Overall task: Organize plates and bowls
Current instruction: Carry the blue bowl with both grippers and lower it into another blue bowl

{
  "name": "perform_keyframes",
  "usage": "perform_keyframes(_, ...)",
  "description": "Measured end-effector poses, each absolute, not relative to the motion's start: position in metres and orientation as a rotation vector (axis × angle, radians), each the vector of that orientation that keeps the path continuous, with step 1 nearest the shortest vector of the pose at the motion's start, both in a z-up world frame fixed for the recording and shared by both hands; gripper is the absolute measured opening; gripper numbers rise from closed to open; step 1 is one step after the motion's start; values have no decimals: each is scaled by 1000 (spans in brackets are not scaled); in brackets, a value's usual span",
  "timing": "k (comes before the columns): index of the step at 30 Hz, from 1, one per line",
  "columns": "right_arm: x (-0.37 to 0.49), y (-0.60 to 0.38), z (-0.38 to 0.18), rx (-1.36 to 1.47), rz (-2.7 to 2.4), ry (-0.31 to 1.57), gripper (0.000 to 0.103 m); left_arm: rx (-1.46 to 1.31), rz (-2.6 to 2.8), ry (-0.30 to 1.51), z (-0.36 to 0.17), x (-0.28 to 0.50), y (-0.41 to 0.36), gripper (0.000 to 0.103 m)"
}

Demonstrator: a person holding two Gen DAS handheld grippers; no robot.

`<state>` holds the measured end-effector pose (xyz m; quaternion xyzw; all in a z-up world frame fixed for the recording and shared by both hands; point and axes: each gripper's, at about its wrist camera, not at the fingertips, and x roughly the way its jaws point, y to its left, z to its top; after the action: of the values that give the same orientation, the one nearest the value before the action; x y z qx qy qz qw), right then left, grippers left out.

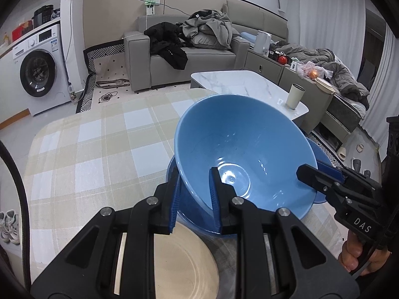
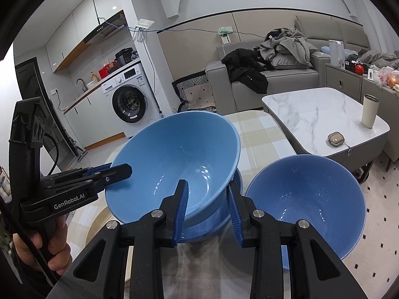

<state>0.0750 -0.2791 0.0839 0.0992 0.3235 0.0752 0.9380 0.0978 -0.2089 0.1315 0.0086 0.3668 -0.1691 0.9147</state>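
Both grippers straddle the big bowl's [image 2: 174, 159] rim from opposite sides — left gripper [image 1: 194, 196] and right gripper [image 2: 208, 211], fingers narrowed on its wall — probably to steady it, tilted, over the blue plate [image 2: 212, 226] on the table [image 1: 99, 149]. A second bowl [image 2: 306, 204] waits beside.

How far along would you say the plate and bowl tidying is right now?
Done: nothing clearly finished. In hand: both the left gripper and right gripper straddle the large blue bowl's rim over a blue plate. Left: the second blue bowl and beige plate.
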Motion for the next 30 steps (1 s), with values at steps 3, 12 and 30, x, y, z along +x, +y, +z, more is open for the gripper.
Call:
perform_keyframes(3, 74, -279, 80, 198, 152, 661, 32, 15, -348, 758, 130, 102, -211, 19)
perform_keyframes(12, 78, -279, 75, 184, 154, 672, 32, 25, -334, 785, 118, 124, -215, 19)
perform_keyframes(30, 102, -266, 36, 123, 129, 748, 32, 61, -282, 847, 65, 160, -216, 19)
